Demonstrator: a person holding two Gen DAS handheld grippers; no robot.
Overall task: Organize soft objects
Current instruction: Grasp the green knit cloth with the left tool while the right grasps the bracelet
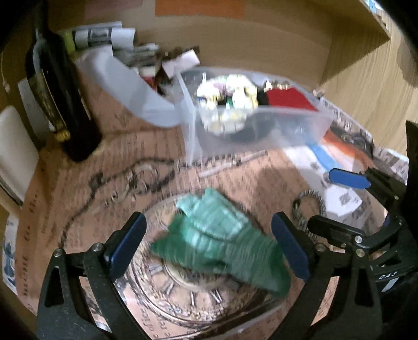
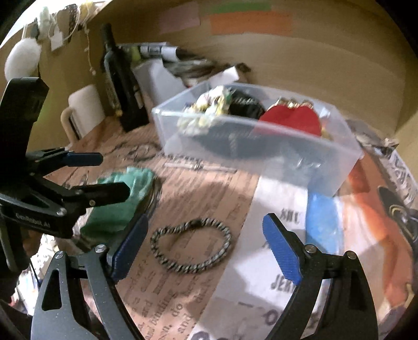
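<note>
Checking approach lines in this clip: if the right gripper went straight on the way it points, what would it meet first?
Probably the braided bracelet, lying on the paper between the open fingers of the right gripper. Beyond it stands the clear plastic bin. Depth is unclear.

one green cloth [image 1: 222, 240], one braided bracelet [image 2: 192, 247], one clear bin [image 2: 261, 146], one bottle [image 2: 118, 86]

brown cardboard wall [image 2: 300, 60] at far side, coloured paper strips [image 2: 250, 22] taped high; wood-grain panel [image 1: 371, 86] far right; printed paper covering surface [image 2: 188, 198].
</note>
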